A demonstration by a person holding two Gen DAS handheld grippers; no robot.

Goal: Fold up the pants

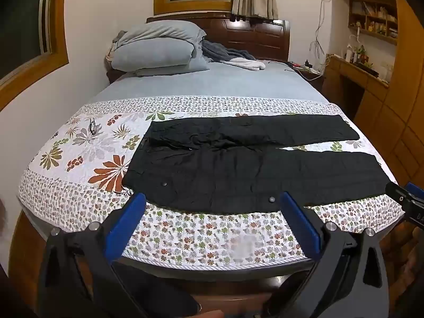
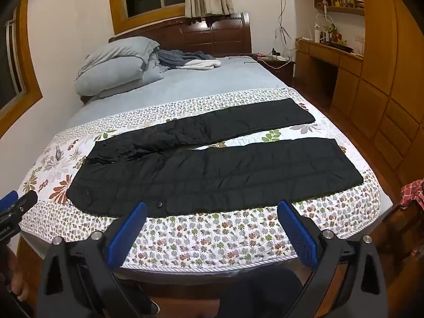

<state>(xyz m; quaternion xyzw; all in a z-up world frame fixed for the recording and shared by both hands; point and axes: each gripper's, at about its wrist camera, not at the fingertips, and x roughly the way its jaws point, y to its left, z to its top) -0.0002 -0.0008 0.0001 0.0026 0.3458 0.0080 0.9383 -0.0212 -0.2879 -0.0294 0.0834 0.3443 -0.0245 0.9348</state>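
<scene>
One wide bed with white floral quilt (image 1: 79, 159) filling both views. Black quilted pants (image 1: 238, 175) spread flat across it, waist at nine o'clock, legs parted toward three o'clock. Left gripper (image 1: 212, 206) at six o'clock, blue fingers (image 1: 127, 220) spread wide, holding nothing. Right gripper (image 2: 212, 212) likewise gaping, empty, just short of near pant edge.

Plain black quilted pants (image 1: 238, 167) lie on a white floral-print quilt (image 1: 79, 153); the fabric bedsheet (image 1: 212, 82) is grey-blue.
</scene>
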